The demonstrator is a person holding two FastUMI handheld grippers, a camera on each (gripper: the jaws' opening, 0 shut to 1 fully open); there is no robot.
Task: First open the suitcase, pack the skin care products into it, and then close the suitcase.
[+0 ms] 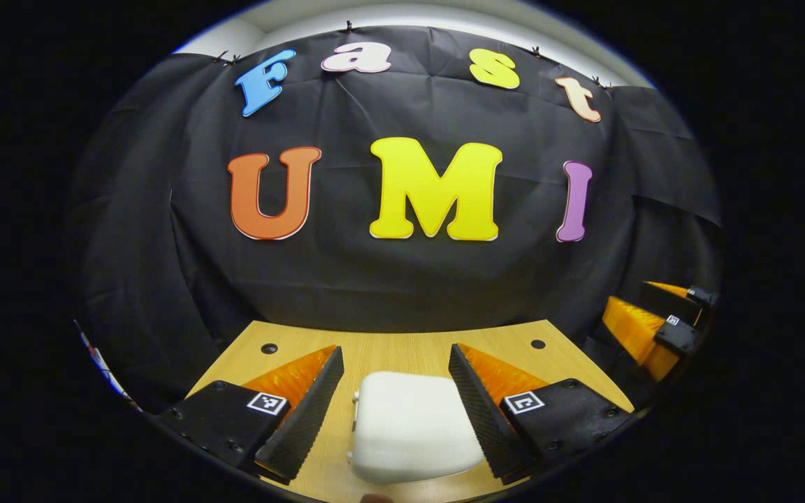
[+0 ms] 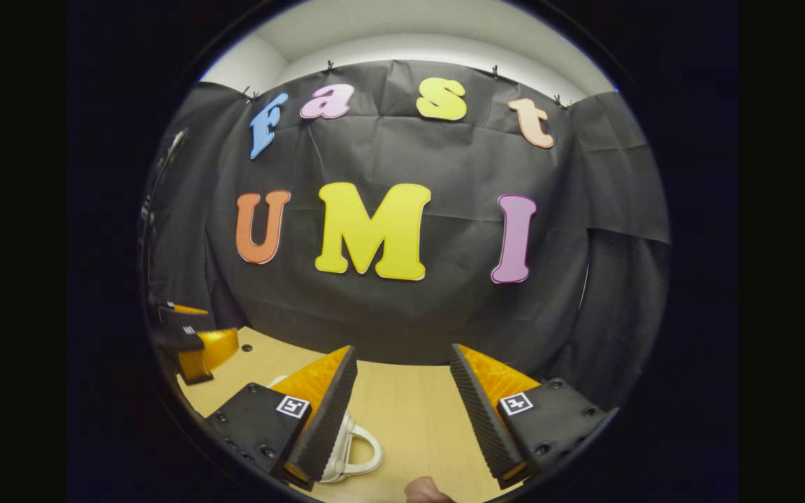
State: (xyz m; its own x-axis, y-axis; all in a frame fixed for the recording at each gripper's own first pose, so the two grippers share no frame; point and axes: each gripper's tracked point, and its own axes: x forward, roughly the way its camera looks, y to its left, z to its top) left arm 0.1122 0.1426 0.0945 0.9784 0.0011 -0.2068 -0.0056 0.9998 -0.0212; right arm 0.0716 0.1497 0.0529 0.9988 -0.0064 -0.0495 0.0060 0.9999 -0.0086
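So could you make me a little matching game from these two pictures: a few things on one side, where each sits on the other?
Things:
1. white hard-shell suitcase
2. white looped suitcase handle
3. light wooden table
4. right gripper

Places:
A. beneath everything, with small round holes near its far edge
B. far right edge of the left gripper view
C. between the left gripper's open fingers
D. beside the right gripper's left finger

Pairs: 1-C, 2-D, 3-A, 4-B
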